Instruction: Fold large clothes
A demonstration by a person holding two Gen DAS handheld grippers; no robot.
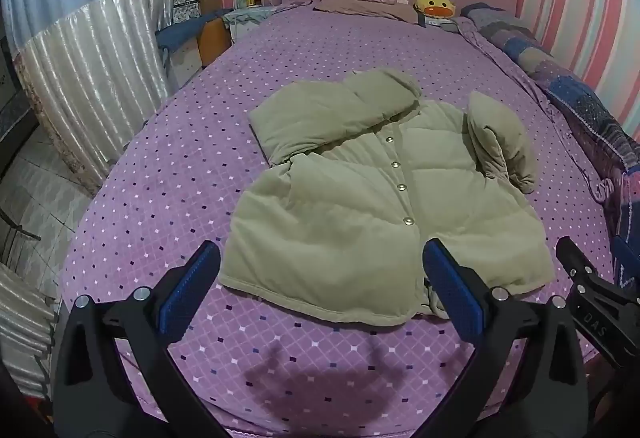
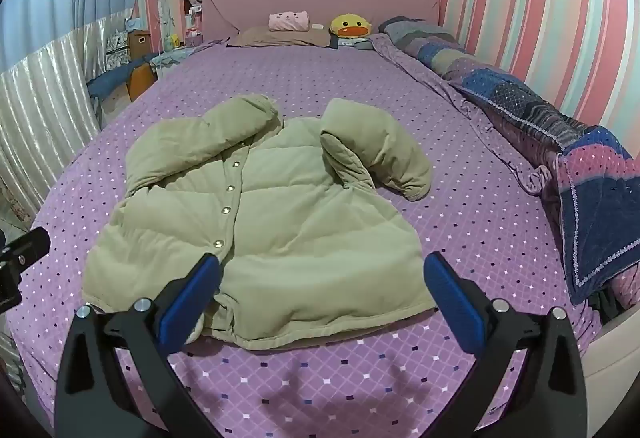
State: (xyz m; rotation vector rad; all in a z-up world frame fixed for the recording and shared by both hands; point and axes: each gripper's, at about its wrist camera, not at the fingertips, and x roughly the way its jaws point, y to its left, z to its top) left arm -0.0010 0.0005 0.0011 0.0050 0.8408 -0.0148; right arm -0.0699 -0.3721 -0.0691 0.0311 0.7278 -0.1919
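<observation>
The jacket (image 2: pixel 280 222) is matt, padded cloth with shiny metal snaps (image 2: pixel 218 244); the bedspread (image 2: pixel 460 206) looks softly napped.

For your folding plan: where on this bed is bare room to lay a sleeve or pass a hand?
Free: purple bedspread between puffer jacket and pillows, and the strip before the hem. Crowded: the rolled quilt by the striped wall.

Jacket (image 2: pixel 256 222) ahead of right gripper (image 2: pixel 322 298): pale olive-green, silver snaps. Bed sheet (image 2: pixel 460 166): purple, white and dark diamond dots. Gripper pads (image 2: pixel 188 298) blue, arms black. Far past it: yellow duck plush (image 2: pixel 351 25), pink pillow (image 2: pixel 289 20). Wall (image 2: pixel 520 10): pink-white stripes. Blanket (image 2: pixel 592 206) to its right: navy-pink patchwork.
</observation>
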